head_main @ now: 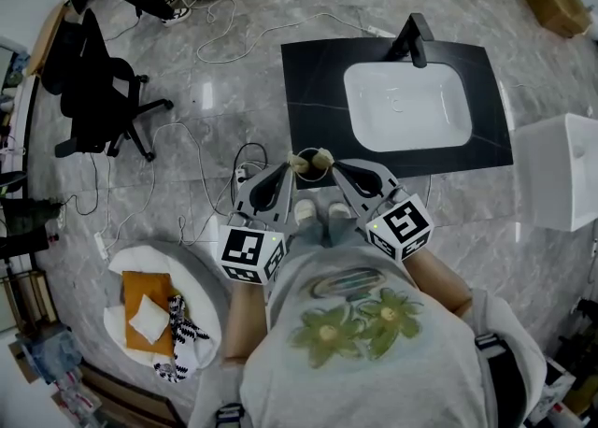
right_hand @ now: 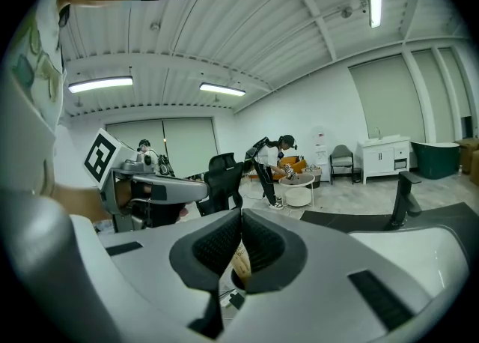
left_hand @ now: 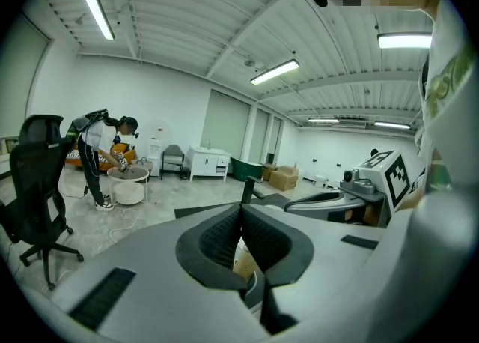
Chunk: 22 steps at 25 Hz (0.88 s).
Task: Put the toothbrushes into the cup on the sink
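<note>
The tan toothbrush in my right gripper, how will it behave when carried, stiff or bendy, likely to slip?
Probably stiff and light: what shows of the tan toothbrush looks slim and straight, with no sag. It may pivot or slide, since the right gripper pinches only a short, smooth-looking stretch of it.

I hold my left grey plastic claw point(head_main: 291, 168) and right grey plastic claw point(head_main: 334, 166) side by side over the near edge of the black stone bench point(head_main: 308, 90), with their tips angled towards each other. Both pairs of jaws are pressed together. My left forearm point(head_main: 245, 312) and right forearm point(head_main: 439, 282) are bent back towards my chest.
</note>
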Each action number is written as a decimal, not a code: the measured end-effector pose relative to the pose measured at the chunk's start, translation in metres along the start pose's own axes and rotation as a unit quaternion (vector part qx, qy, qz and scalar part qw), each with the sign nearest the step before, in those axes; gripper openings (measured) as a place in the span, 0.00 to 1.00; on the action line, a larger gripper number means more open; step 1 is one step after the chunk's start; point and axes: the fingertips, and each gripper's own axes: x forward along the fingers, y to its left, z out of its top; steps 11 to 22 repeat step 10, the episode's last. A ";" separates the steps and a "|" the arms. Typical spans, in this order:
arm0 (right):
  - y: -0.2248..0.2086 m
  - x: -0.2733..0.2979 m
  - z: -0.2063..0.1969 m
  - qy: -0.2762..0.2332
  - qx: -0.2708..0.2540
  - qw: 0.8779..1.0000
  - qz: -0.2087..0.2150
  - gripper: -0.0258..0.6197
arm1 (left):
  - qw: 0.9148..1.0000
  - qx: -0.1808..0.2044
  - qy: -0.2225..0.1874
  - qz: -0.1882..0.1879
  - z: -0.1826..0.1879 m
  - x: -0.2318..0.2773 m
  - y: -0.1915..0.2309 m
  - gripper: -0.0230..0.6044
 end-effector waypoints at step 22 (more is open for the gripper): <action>0.000 -0.004 -0.006 0.010 -0.002 1.000 0.004 0.11 | 1.000 -0.001 0.005 -0.003 -0.006 0.001 -0.008 0.07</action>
